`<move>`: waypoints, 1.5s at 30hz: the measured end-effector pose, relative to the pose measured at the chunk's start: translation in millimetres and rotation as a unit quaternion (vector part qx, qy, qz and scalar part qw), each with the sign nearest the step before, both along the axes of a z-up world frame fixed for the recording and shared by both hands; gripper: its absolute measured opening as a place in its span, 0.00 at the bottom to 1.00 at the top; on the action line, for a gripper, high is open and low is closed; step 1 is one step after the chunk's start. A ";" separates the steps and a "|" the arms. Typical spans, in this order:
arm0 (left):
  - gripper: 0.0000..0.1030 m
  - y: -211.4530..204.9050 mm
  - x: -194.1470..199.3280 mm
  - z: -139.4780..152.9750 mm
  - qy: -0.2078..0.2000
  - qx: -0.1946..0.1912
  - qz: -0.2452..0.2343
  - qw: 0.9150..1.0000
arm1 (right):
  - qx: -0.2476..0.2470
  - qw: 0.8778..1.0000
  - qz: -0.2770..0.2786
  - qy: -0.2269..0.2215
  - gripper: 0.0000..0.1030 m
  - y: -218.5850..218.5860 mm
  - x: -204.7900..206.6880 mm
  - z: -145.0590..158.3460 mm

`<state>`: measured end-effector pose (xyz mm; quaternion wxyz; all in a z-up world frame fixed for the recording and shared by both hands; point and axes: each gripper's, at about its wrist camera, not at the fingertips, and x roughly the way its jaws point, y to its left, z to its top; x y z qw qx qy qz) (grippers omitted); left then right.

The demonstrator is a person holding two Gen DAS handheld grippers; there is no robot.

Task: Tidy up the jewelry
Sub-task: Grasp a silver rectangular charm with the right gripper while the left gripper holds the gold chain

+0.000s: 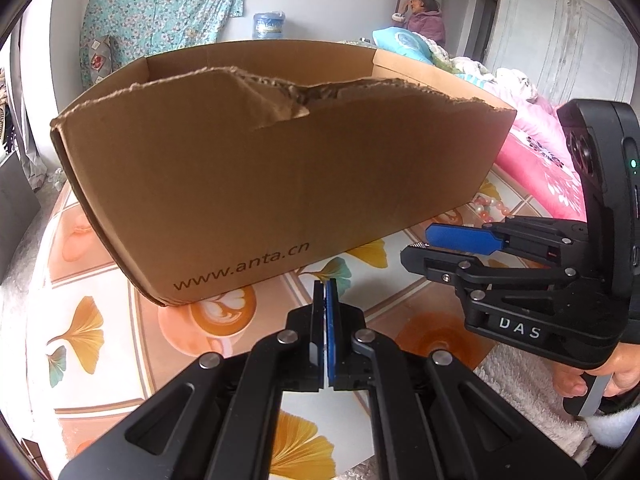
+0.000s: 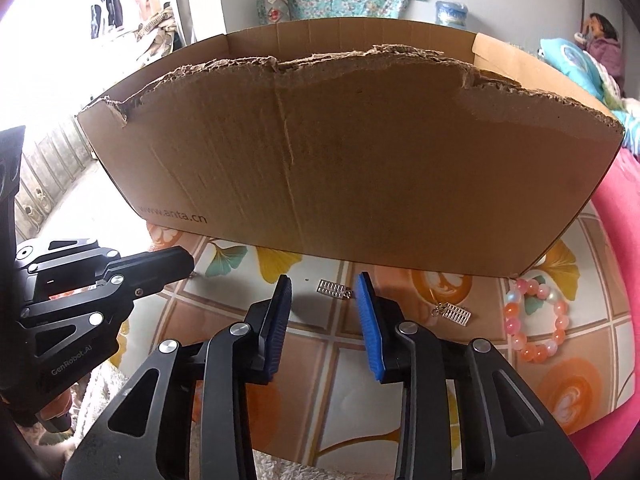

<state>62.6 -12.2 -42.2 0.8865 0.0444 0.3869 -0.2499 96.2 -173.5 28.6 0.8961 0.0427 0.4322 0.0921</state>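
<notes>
Your right tool hangs low over the table with its blue pads partly apart and nothing between them, lined up on a small silver abacus charm lying flat just beyond the tips, likely the next pick. Your left tool waits pressed together and empty beside it. A matching charm and a pink-and-orange bead bracelet lie toward the table's right edge. Behind them stands the torn-rimmed cardboard box, presumably their destination.

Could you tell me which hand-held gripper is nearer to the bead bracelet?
Right. The right hand-held gripper hovers open just left of the bead bracelet; the left hand-held gripper sits shut, further left.
</notes>
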 end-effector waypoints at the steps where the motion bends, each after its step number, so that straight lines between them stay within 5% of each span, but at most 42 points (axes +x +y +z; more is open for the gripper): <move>1: 0.01 0.1 0.2 0.1 0.000 -0.002 0.001 1.000 | -0.005 1.000 0.000 -0.002 0.28 3.5 -0.9 0.6; 15: 0.01 2.5 0.8 -0.1 0.001 -0.012 0.003 1.000 | -0.025 1.000 0.000 -0.006 0.18 35.2 -3.1 4.9; 29: 0.01 3.7 0.1 4.2 -0.005 -0.014 0.004 1.000 | -0.009 1.000 0.005 0.003 0.03 14.3 -0.7 10.3; 45: 0.01 4.6 1.4 4.8 -0.003 -0.013 0.010 1.000 | 0.003 1.000 0.006 0.005 0.18 -1.7 -2.1 22.4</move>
